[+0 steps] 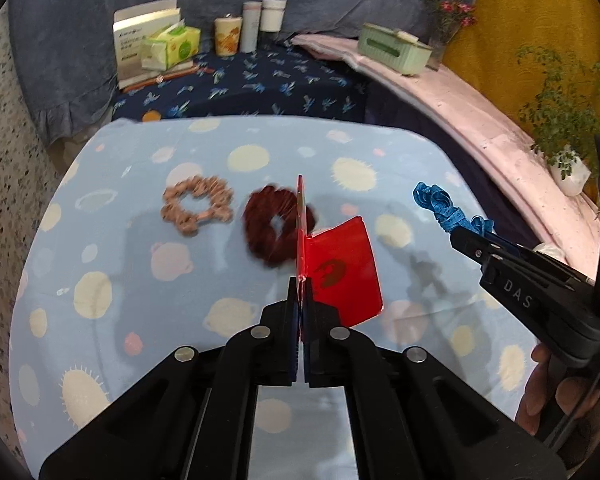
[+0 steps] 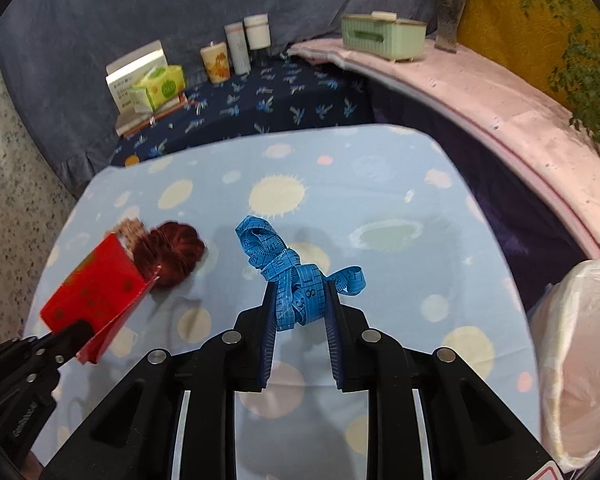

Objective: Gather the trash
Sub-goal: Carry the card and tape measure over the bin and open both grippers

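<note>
Both items were already lifted, so the step in hand looked like the carry to the bin rather than the pick-up. The left hand-held gripper (image 1: 301, 284) was pressed together on the edge of a red carton (image 1: 342, 266), an opened and flattened piece of packaging held clear of the surface (image 1: 100, 280), with one flap standing up above the jaws. The right hand-held gripper (image 2: 300, 300) was pinching a bunched blue tape (image 2: 296, 280), a tangled measuring tape whose loose loops spilled out past the fingertips.

Taking the dark red scrunchie (image 1: 276, 226) as the landmark: the carton hung just in front of it and to its right in the left wrist view, the tape was held well to its right, and a beige scrunchie (image 1: 198, 206) lay just to its left. Both scrunchies rested on the spotted cloth and were untouched; whether they counted as trash could not be told.

A white-lined bin bag (image 2: 576, 360) stood off the right edge of the surface, far to the right of the scrunchie. The next move probably called for swinging the right hand across to that bag and spreading the jaws only once the tape was over the opening, since its trailing loops could snag on the rim. The left hand would then need to follow with the carton, turned so that the flat sheet slid in.
</note>
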The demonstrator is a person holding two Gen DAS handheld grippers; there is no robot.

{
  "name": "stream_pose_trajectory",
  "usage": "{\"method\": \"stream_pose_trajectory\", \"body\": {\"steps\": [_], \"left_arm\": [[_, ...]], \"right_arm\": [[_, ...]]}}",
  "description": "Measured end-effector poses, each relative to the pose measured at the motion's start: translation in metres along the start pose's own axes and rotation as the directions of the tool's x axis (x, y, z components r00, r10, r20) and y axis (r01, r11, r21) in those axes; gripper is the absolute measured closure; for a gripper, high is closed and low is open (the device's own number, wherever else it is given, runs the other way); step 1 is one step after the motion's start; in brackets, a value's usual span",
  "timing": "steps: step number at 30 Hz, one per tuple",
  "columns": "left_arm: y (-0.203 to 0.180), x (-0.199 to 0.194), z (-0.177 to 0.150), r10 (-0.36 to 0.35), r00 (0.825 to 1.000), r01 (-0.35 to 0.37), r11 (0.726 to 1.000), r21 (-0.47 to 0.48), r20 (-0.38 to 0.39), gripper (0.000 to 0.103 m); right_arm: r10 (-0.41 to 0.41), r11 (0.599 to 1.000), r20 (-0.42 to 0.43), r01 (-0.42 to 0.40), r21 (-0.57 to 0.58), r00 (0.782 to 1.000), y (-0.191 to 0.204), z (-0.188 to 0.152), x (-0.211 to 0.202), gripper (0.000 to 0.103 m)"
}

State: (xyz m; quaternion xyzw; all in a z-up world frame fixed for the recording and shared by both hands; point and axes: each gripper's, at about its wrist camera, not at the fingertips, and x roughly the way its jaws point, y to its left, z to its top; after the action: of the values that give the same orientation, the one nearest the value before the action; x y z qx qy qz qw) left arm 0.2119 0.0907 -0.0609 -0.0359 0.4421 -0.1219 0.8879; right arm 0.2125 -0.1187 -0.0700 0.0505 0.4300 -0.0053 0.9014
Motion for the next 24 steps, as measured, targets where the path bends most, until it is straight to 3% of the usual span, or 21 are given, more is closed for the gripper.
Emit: {"method": "stream_pose_trajectory", "body": {"steps": [12, 24], "left_arm": [[-0.118, -0.061, 0.028, -0.103, 0.989, 0.086, 0.986, 0.144, 0.109, 0.103], [-0.244, -0.079, 0.013, -0.212, 0.972, 0.171, 0.933, 0.317, 0.1, 0.102]], "right_arm": [[-0.043, 0.995, 0.139, 0.03, 0.097, 0.989, -0.071, 0.018, -0.12, 0.082], [-0.156, 0.964, 0.19, 0.107, 0.244, 0.969, -0.178, -0.01, -0.19, 0.082]]}}
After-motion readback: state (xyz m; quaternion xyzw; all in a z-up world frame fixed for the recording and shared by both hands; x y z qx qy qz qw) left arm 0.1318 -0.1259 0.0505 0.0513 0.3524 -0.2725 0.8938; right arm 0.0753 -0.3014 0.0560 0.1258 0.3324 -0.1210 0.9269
